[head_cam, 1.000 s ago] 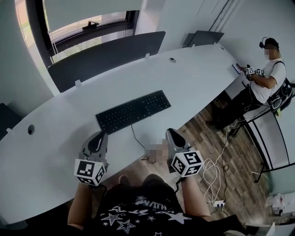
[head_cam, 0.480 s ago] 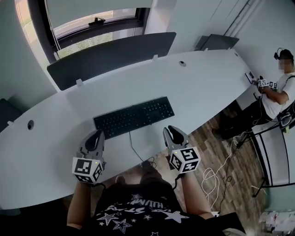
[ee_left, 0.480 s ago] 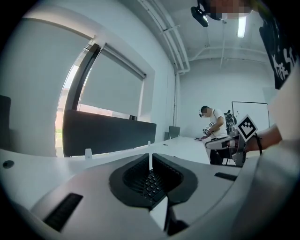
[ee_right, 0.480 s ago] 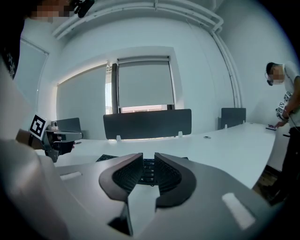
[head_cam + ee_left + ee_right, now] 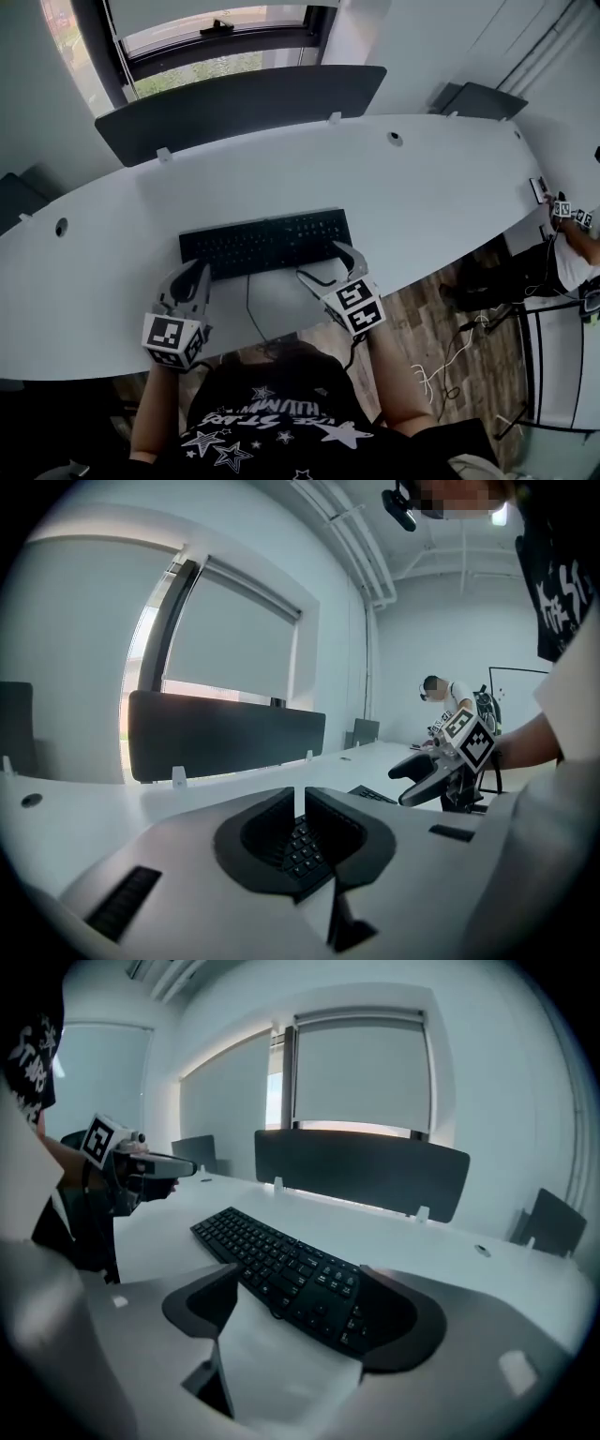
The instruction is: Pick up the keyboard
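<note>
A black keyboard (image 5: 265, 242) lies flat on the white desk (image 5: 441, 187), and its cable (image 5: 248, 300) runs to the front edge. My right gripper (image 5: 330, 265) hovers at the keyboard's near right corner. Its jaws are opening, and they touch nothing. In the right gripper view the keyboard (image 5: 281, 1274) stretches away to the left, its right end just beyond the right gripper (image 5: 298, 1312). My left gripper (image 5: 198, 274) is shut and empty, short of the keyboard's left end. In the left gripper view, keys (image 5: 302, 844) show through the hollow behind the left gripper (image 5: 302, 794).
A dark divider panel (image 5: 244, 103) stands along the desk's far edge under a window. Cable holes (image 5: 61, 227) (image 5: 396, 139) sit in the desktop. Another person (image 5: 574, 225) works at the far right. Wooden floor (image 5: 450, 319) shows past the desk's near edge.
Both grippers have moved forward and down toward the keyboard. The right gripper rolled and its jaws went from shut to open. The left stayed shut.
</note>
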`<state>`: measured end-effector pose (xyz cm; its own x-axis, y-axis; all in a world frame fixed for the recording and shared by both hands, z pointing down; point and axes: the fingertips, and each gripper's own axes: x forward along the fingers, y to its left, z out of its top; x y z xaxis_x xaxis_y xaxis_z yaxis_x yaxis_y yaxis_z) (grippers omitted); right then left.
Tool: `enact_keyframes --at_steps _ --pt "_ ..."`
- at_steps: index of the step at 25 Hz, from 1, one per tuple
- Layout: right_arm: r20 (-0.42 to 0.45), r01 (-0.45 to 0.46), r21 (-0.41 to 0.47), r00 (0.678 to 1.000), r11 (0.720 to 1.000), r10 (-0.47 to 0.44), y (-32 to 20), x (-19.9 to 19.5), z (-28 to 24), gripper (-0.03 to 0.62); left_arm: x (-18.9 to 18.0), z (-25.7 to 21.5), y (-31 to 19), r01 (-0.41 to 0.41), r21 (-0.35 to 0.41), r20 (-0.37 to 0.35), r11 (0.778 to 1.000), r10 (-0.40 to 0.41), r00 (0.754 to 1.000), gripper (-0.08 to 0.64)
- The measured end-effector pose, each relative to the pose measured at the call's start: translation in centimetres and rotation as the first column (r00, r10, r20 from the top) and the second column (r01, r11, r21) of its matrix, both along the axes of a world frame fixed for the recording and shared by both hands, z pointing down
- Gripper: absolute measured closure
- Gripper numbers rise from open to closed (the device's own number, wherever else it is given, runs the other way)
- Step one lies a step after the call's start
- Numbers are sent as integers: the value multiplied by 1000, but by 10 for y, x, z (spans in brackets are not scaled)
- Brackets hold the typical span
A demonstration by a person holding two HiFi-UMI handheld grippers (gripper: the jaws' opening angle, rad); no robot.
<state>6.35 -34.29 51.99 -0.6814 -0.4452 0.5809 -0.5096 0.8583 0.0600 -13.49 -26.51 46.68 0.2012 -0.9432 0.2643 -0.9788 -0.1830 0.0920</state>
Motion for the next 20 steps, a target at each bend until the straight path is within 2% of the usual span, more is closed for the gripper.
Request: enact_keyframes --at_steps 2,4,7,9,11,15,20 --pt "-75 88 35 993 996 -85 -8 -4 8 157 5 2 -7 19 -14 18 1000 -19 1000 534" --pt "-172 204 52 966 978 -192 -14 -7 19 118 10 -1 -12 45 -28 32 999 -44 999 534" --pt "-309 368 14 886 930 -346 -19 -8 44 70 12 0 -14 99 -35 47 994 -97 994 534" --pt "-378 450 -19 823 893 -424 -25 -9 58 52 9 -1 -14 135 -11 44 991 -135 990 534" --pt "-417 511 -50 771 858 -482 -31 -12 67 41 7 -3 -14 176 3 37 984 -176 984 534" --pt "-459 597 -105 680 796 -571 -46 -20 80 34 2 -2 -11 256 -22 50 966 -255 966 534" --pt "-470 666 -202 578 718 -668 -54 -30 95 29 -3 2 -6 333 -22 53 943 -331 942 534"
